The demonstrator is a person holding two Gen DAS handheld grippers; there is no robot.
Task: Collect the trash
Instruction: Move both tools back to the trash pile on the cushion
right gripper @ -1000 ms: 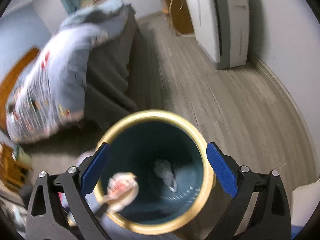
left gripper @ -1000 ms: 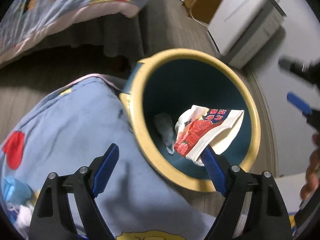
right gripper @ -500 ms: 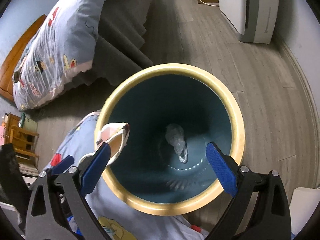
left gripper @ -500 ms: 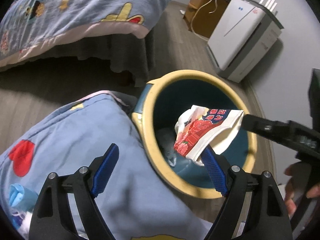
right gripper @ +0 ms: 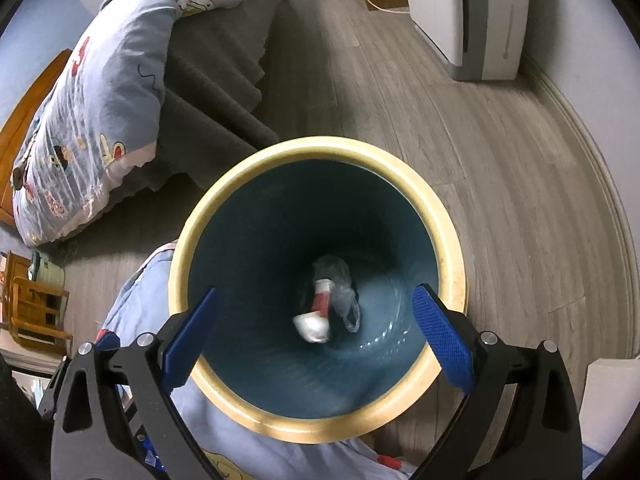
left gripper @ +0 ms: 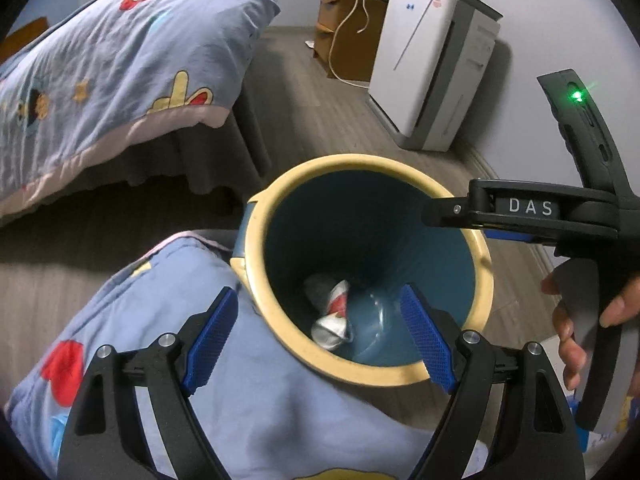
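Note:
A blue trash bin with a yellow rim [left gripper: 486, 280] [right gripper: 452, 240] stands on the floor. At its bottom lie a red and white wrapper [left gripper: 334, 320] [right gripper: 316, 316] and a crumpled clear plastic piece [right gripper: 340, 284]. My left gripper [left gripper: 320, 340] is open and empty, just above the bin's near rim. My right gripper [right gripper: 316, 336] is open and empty, centred over the bin's mouth. Its black body [left gripper: 560, 208] shows over the bin's right rim in the left wrist view.
A blue patterned quilt [left gripper: 160, 360] [right gripper: 132, 304] lies against the bin's left side. A bed with a similar quilt [left gripper: 100, 72] [right gripper: 100, 100] stands at the left. A white appliance [left gripper: 432, 64] [right gripper: 480, 12] and a wooden cabinet [left gripper: 344, 36] stand by the far wall.
The red and white wrapper has left my left gripper's right finger and dropped to the bottom of the bin. My right gripper has moved over the bin's mouth.

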